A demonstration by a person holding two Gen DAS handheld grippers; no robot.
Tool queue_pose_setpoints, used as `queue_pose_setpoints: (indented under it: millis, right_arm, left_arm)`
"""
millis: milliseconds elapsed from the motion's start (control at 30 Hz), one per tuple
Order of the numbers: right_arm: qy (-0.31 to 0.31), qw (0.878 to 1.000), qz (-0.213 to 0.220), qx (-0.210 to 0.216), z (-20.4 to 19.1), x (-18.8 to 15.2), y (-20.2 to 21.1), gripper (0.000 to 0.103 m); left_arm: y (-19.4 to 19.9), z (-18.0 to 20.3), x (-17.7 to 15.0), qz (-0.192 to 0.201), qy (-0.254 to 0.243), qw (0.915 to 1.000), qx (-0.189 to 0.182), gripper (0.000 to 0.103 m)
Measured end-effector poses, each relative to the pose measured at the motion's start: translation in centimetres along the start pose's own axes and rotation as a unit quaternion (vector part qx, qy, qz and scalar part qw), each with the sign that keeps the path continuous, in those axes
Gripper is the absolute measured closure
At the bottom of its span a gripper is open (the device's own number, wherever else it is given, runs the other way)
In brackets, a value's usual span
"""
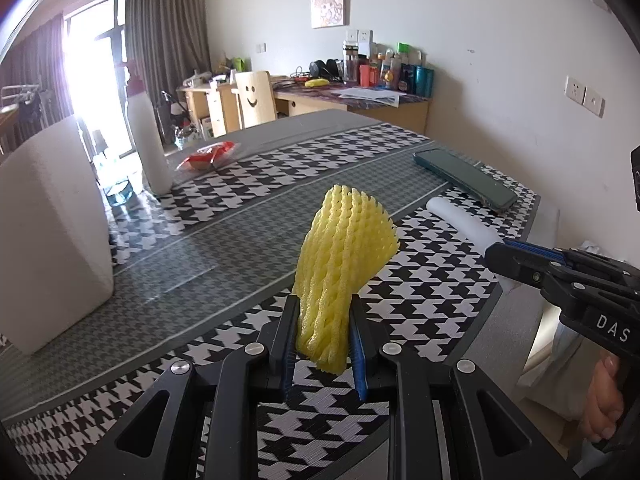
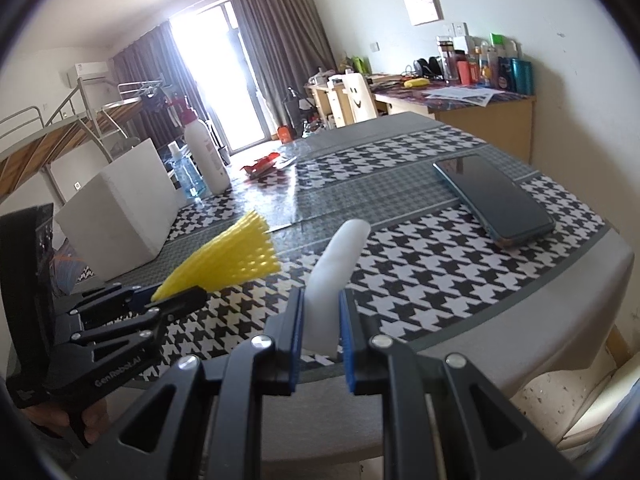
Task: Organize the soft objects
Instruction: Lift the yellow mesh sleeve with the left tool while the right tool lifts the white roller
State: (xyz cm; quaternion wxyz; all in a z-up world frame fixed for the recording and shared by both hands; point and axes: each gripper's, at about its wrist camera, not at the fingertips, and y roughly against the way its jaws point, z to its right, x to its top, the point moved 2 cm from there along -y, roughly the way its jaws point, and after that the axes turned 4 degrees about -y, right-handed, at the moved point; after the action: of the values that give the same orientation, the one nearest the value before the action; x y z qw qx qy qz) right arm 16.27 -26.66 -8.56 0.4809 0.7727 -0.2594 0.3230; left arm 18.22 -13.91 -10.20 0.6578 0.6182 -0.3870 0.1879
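A yellow foam fruit net (image 1: 344,256) stands up between the blue pads of my left gripper (image 1: 325,312), which is shut on its lower end and holds it above the houndstooth table. In the right wrist view the same yellow net (image 2: 236,260) sticks out of the left gripper (image 2: 176,296) at the lower left. My right gripper (image 2: 320,300) is shut on a white foam tube (image 2: 336,268) that points up and away. From the left wrist view the white tube (image 1: 460,224) shows at the right, held by the right gripper (image 1: 496,252).
A white foam box (image 1: 48,232) sits at the left, with a white bottle (image 1: 150,148) and a red wrapper (image 1: 208,156) behind it. A dark phone (image 1: 464,178) lies at the right near the table edge (image 2: 580,280). A blue bottle (image 2: 188,176) stands by the box. A desk stands beyond.
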Motion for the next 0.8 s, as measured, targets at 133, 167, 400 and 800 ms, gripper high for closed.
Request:
queue_pose_setpoints:
  millis: [133, 167, 400, 800]
  right_arm:
    - [0.007, 1.0, 0.003, 0.001, -0.6, 0.2, 0.2, 0.082]
    - [0.008, 1.0, 0.004, 0.001, -0.6, 0.2, 0.2, 0.082]
    - [0.022, 1.0, 0.012, 0.004, -1.8, 0.7, 0.4, 0.082]
    - [0.038, 0.999, 0.016, 0.011, -3.4, 0.9, 0.3, 0.082]
  left_arm:
    - [0.7, -0.2, 0.0, 0.008, -0.001, 1.0, 0.001, 0.079]
    - [1.0, -0.3, 0.1, 0.011, 0.0, 0.9999, 0.001, 0.079]
    - [2.3, -1.2, 0.0, 0.023, 0.008, 0.9997, 0.003, 0.079]
    - [3.9, -2.7, -0.4, 0.039, 0.023, 0.9989, 0.013, 0.079]
